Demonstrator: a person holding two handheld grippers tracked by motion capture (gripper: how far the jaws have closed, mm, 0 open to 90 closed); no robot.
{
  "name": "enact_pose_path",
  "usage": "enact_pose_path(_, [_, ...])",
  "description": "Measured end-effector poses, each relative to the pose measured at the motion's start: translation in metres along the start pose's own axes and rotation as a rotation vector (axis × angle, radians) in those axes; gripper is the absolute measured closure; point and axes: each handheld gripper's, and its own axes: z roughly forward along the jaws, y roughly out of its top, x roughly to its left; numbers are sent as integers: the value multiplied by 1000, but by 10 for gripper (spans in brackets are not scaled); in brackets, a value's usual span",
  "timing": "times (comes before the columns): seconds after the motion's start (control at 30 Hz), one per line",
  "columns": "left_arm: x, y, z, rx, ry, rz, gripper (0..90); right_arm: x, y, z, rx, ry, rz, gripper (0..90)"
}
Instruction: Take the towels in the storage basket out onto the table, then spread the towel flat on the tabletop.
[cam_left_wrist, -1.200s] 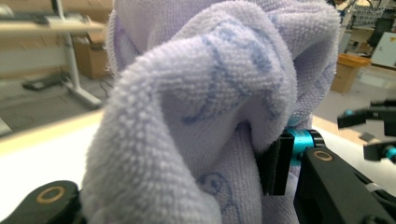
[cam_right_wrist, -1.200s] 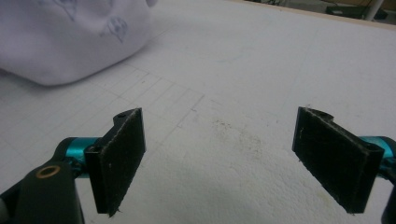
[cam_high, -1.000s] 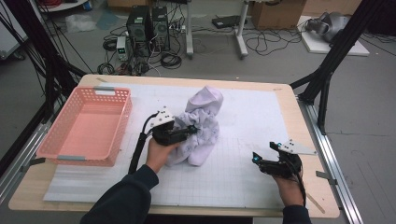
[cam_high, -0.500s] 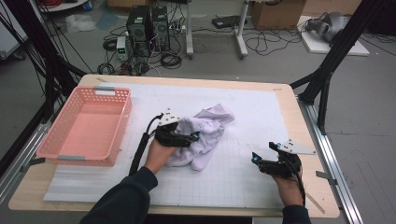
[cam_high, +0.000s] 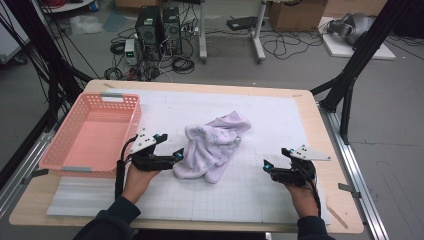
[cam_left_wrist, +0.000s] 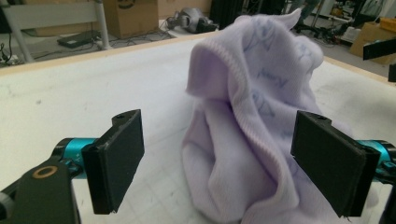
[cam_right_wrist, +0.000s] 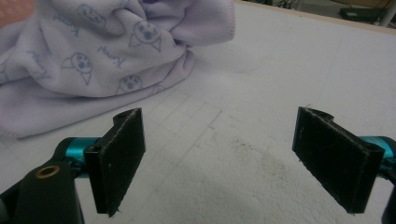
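Observation:
A crumpled lilac towel (cam_high: 212, 145) with small printed faces lies in a heap on the white mat, mid-table. My left gripper (cam_high: 170, 145) sits at its left edge. Its jaws have just been opening and now stand wide. In the left gripper view the towel (cam_left_wrist: 261, 93) rises just ahead of my left gripper (cam_left_wrist: 219, 158), and neither pad presses on it. My right gripper (cam_high: 275, 157) rests low near the front right, open and apart from the towel. In the right gripper view, bare mat lies between the jaws of my right gripper (cam_right_wrist: 224, 158), and the towel (cam_right_wrist: 102, 56) lies at the upper left.
A pink plastic basket (cam_high: 95, 132) stands at the table's left side, close behind my left hand. The gridded white mat (cam_high: 280, 120) covers most of the wooden table (cam_high: 340, 200). Black frame legs stand beyond the table's right edge.
The left gripper held the towel up in a peak, then let it go; the towel dropped into a flatter heap. The left gripper drew back to the left. The right gripper stayed put.

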Motion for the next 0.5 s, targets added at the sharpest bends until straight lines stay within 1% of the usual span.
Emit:
enact_pose_path(0.03, [1, -1, 0, 11, -3, 1, 178, 0, 0, 0, 3, 5, 0, 159])
enact_pose_path(0.07, [1, -2, 0, 19, 0, 12, 179, 0, 0, 1, 4, 6, 1, 159])
enact_pose_path(0.1, [1, -2, 0, 19, 2, 15, 180, 0, 0, 2, 6, 0, -5, 159])
enact_pose_path(0.13, [1, -2, -1, 18, -4, 9, 180, 0, 0, 2, 16, -3, -6, 159])
enact_pose_path(0.23, [2, -3, -2, 22, 8, 8, 182, 1, -2, 3, 27, -3, -17, 159])
enact_pose_path(0.3, [3, -5, -4, 29, 6, 2, 182, 1, -4, 2, 37, -3, -20, 159])
enact_pose_path(0.43, [4, -8, -9, 39, 14, -5, 184, 1, -3, 4, 31, -2, -17, 159])
enact_pose_path(0.5, [6, -8, -10, 36, 20, -10, 184, 2, -3, 7, 42, 1, -19, 159])
